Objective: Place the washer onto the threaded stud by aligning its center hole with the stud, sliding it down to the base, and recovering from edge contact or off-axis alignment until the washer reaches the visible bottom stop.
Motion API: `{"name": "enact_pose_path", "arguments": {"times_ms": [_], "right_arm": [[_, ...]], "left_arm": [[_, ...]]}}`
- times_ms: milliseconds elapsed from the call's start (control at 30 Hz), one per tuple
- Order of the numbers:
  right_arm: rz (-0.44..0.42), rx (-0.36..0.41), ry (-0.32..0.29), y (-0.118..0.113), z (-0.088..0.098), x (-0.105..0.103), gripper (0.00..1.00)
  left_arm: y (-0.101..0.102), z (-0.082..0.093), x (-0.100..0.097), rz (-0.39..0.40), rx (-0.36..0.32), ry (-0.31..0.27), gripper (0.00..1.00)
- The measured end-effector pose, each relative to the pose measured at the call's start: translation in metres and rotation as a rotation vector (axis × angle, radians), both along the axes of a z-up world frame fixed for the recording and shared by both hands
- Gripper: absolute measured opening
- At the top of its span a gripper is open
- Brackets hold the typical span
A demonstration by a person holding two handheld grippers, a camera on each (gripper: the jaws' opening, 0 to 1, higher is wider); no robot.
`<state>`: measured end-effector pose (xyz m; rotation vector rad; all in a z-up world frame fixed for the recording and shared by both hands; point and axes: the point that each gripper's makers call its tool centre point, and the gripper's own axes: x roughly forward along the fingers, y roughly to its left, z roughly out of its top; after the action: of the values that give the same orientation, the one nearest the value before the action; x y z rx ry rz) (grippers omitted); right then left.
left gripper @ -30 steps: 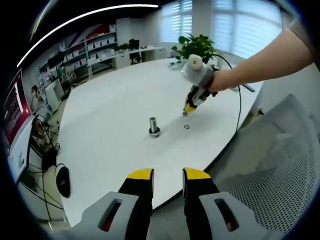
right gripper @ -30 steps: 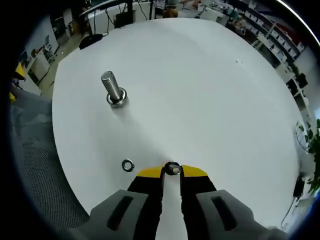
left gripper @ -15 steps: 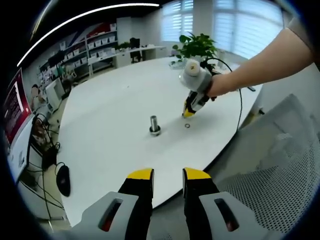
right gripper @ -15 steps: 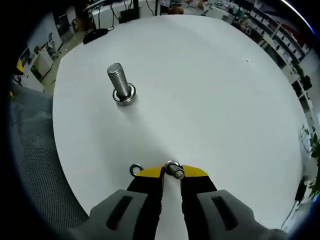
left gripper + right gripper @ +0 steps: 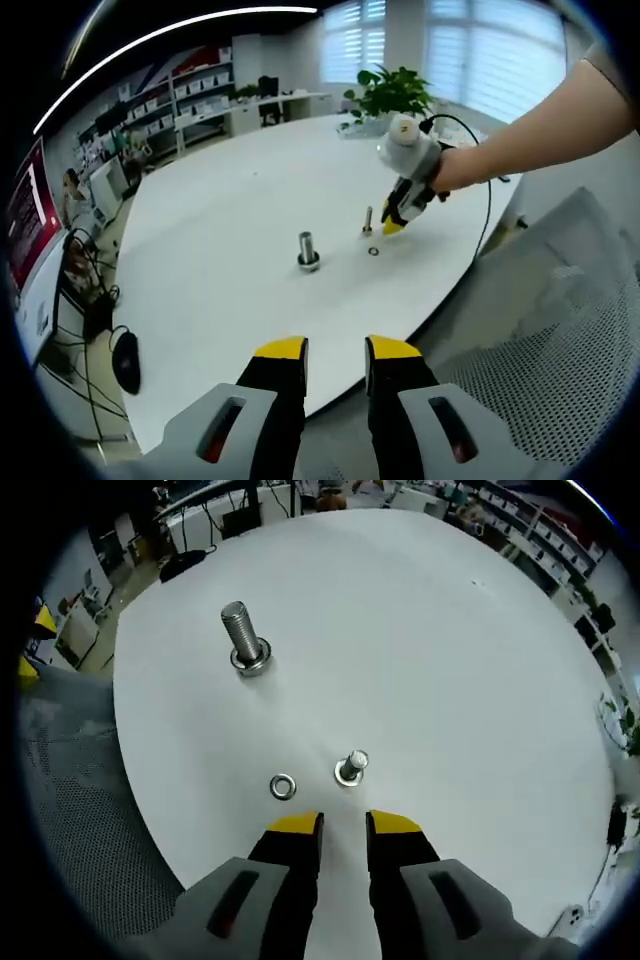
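Small flat silver metal washer (image 5: 283,786) lying loose on the round white table (image 5: 430,650), just ahead of the right gripper's (image 5: 343,825) yellow fingertips and a little to their left. Same washer seen in the left gripper view as a tiny ring (image 5: 373,251), right of the large stud. Just right of the washer in the right gripper view, a small upright silver bolt (image 5: 351,767) standing on a collar at its base, near the washer but apart from it. Farther off and to the left, a large threaded silver metal stud (image 5: 243,639) upright on the table, a ring already seated at its foot; seen in the left gripper view (image 5: 307,251) near the middle of the table. Well apart from washer and small bolt.

Right gripper with jaws narrowly parted, nothing between them, poised close behind the small bolt. In the left gripper view, seen from outside (image 5: 396,221), held by a bare arm (image 5: 540,125) reaching in from the right.

Left gripper (image 5: 335,349) at the near table edge, jaws narrowly apart, empty.

Grey mesh chair (image 5: 540,330) at the near right. Green potted plant (image 5: 390,92) at the far edge. Black mouse (image 5: 126,362) off to the near left.
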<state>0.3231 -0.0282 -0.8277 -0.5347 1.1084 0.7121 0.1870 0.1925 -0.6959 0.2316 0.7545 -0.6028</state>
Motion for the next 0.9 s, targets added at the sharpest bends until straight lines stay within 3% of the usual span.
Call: {"name": "enact_pose_path", "arguments": {"times_ms": [133, 333, 533, 900], "right_arm": [[0.014, 0.003, 0.016, 0.002, -0.006, -0.009, 0.22], [0.076, 0.016, 0.02, 0.029, -0.009, -0.019, 0.23], [0.099, 0.025, 0.021, 0.046, -0.013, -0.015, 0.23], [0.131, 0.01, 0.019, 0.051, -0.015, -0.014, 0.21]], "left_arm": [[0.0, 0.0, 0.0, 0.001, -0.002, -0.002, 0.21], [0.001, 0.001, 0.001, 0.008, 0.0, -0.008, 0.21], [0.002, 0.0, 0.0, 0.005, 0.007, -0.008, 0.21], [0.004, 0.001, 0.001, 0.014, 0.014, -0.014, 0.21]]}}
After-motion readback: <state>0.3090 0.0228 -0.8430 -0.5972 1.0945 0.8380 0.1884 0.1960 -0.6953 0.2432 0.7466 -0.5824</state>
